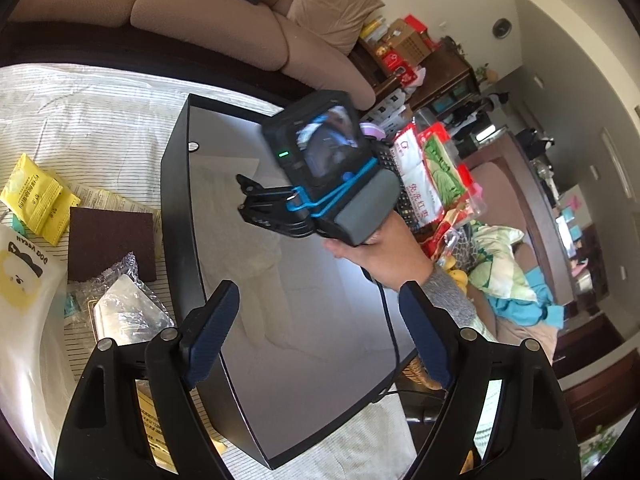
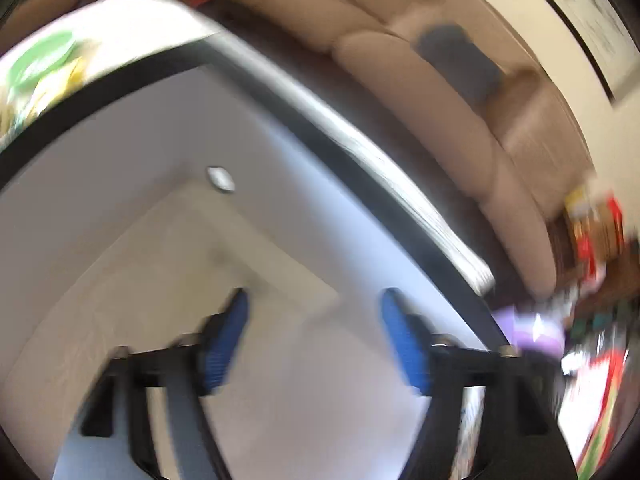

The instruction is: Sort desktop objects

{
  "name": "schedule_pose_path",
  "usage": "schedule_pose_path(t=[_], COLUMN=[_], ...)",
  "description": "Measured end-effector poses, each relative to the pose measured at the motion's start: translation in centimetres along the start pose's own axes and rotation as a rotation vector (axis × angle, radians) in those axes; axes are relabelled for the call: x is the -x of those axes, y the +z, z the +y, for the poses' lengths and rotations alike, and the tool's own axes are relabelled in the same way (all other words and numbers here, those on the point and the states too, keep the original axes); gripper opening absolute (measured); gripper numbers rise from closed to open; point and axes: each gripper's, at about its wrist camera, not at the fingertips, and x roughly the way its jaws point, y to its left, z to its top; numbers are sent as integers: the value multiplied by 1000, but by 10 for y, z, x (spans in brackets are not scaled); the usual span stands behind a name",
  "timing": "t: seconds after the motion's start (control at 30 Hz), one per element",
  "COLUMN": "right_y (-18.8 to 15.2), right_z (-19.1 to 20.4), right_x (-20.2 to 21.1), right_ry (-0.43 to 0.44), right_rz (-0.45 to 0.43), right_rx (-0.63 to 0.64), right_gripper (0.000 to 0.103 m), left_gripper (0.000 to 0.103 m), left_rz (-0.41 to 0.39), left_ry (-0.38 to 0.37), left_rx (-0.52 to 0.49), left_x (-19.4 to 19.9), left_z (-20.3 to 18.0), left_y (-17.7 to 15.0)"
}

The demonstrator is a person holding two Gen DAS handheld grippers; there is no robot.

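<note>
Two grippers up, both over the shallow black-walled tray with a pale grey floor [image 1: 176,168]. Left gripper [image 1: 316,336]: blue-padded fingers [image 1: 210,336] spread wide, nothing between them, hanging above the tray's near half. Right gripper [image 2: 314,344]: blue pads [image 2: 224,344] apart as well, nothing between them; that view is smeared by motion. In the left view my right hand [image 1: 384,256] grips the handle of the right gripper, which sits higher over the tray, its black fingers pointing down toward the tray floor.

Inside the tray: one flat cream-white cloth or paper sheet [image 2: 120,280] lying on the floor, directly below the right fingers. Small pale oval mark [image 2: 220,178] on the tray wall beyond it.

Left of the tray, on the striped white tablecloth [image 1: 80,104]: a dark maroon rectangular sponge block [image 1: 110,240] just beside the tray wall; yellow printed sachets [image 1: 36,196] further left; a crinkled clear plastic packet [image 1: 124,308] nearer me; a white bag with a yellow cartoon print [image 1: 24,276] at the edge. Beige sofa [image 1: 224,20] beyond the table.
</note>
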Motion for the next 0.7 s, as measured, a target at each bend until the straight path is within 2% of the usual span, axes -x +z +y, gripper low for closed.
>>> schedule_pose_path(t=[0.07,0.17,0.23,0.27,0.37,0.47,0.57,0.7], right_y=[-13,-36,-48,-52,-58,-57,-62,-62], right_z=[-20,-37,-37,-35,-32,-21,-9,-9], right_x=[15,18,11,5,-5,-6,-2,9], right_ry=[119,388,478,505,580,623,728,695], right_rz=[18,125,193,217,245,248,261,266], right_rx=[-146,-348,-417,-450,-554,-560,-619,-642], right_gripper=[75,73,73,72,53,44,44,46], left_gripper=[81,81,81,81,81,81,81,81], left_rz=[-6,-2,5,7,8,11,10,4], left_ry=[3,19,14,12,4,15,18,11], left_rx=[-4,-5,3,6,16,15,14,25], left_x=[3,5,5,5,5,7,8,9], left_z=[-1,-2,-3,-3,-4,-2,0,4], left_y=[-3,-8,-11,-13,-17,-18,-17,-17])
